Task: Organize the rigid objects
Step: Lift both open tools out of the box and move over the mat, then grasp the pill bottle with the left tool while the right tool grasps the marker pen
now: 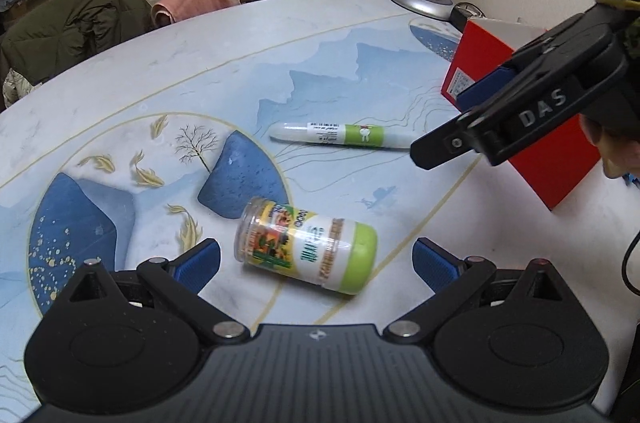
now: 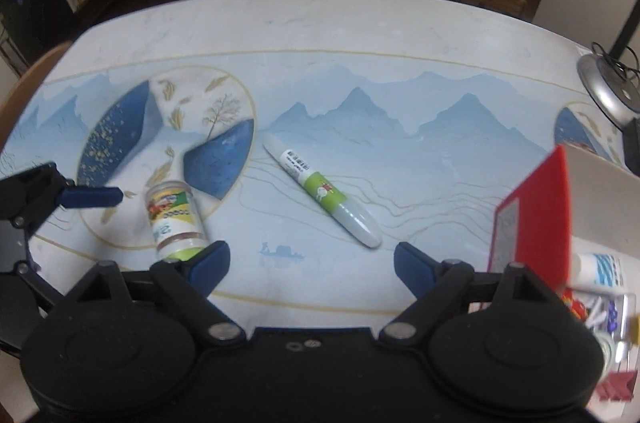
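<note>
Right gripper [image 2: 311, 259] (jaws apart) sees box's [image 2: 536, 223] contents.

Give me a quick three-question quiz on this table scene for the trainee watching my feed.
1. True or false: the jar with the green lid stands upright on the table.
2. Which item lies nearer the red box: the jar or the white and green tube?
3. Multiple choice: the left gripper is (a) shut on the jar, (b) open with the jar lying ahead between its fingers, (c) shut on nothing.

Key
1. False: it lies on its side.
2. The tube.
3. b. The right gripper is open too and holds nothing.
</note>
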Available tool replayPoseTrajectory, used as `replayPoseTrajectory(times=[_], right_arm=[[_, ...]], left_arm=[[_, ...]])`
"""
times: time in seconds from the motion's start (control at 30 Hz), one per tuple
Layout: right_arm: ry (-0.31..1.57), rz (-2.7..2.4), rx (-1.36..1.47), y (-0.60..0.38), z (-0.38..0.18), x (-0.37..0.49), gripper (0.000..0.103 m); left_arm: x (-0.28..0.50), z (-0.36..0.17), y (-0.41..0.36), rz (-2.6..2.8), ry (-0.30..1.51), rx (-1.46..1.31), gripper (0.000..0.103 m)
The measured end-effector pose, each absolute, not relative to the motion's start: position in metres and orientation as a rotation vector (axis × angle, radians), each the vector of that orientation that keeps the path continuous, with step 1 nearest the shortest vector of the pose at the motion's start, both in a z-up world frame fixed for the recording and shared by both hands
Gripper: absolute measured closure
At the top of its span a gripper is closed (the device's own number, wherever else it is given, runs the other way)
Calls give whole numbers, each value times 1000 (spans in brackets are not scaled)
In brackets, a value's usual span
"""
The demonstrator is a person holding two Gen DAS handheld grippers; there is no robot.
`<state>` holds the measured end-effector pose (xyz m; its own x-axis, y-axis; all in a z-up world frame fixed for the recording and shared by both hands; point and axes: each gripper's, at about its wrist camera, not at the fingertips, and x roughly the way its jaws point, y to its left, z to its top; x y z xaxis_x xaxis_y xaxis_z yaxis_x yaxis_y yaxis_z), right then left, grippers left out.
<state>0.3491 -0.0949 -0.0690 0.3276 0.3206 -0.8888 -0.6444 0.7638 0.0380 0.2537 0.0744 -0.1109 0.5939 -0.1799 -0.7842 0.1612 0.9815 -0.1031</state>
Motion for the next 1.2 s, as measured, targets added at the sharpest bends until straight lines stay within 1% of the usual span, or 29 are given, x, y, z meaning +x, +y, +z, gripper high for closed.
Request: replayPoseTrajectory(times=[0.3, 0.37, 0.57, 0.6, 0.7, 0.8, 0.97, 1.17, 1.2], right_arm=[[1108, 647, -389, -74, -101, 379, 27], [1119, 646, -388, -72, -107, 385, 32], [1140, 660, -399, -65, -120, 395, 42], [1140, 661, -403, -64, -121, 396, 43], [1150, 664, -405, -62, -124, 399, 50], [1144, 667, -410, -60, -126, 399, 53], [1136, 664, -409, -58, -126, 399, 69], [1134, 642, -394, -60, -126, 394, 81], [1137, 635, -386, -61, -126, 392, 82]], left_arm=[[266, -129, 77, -202, 909, 16, 0], [266, -131, 77, -207, 898, 27, 1], [267, -133, 77, -224, 864, 33, 1], [267, -133, 77, -226, 861, 32, 2], [268, -134, 77, -242, 862, 18, 10], [268, -133, 76, -251, 859, 12, 16], [267, -133, 75, -237, 859, 1, 17], [267, -132, 73, -202, 874, -17, 17], [267, -132, 72, -193, 878, -23, 17]])
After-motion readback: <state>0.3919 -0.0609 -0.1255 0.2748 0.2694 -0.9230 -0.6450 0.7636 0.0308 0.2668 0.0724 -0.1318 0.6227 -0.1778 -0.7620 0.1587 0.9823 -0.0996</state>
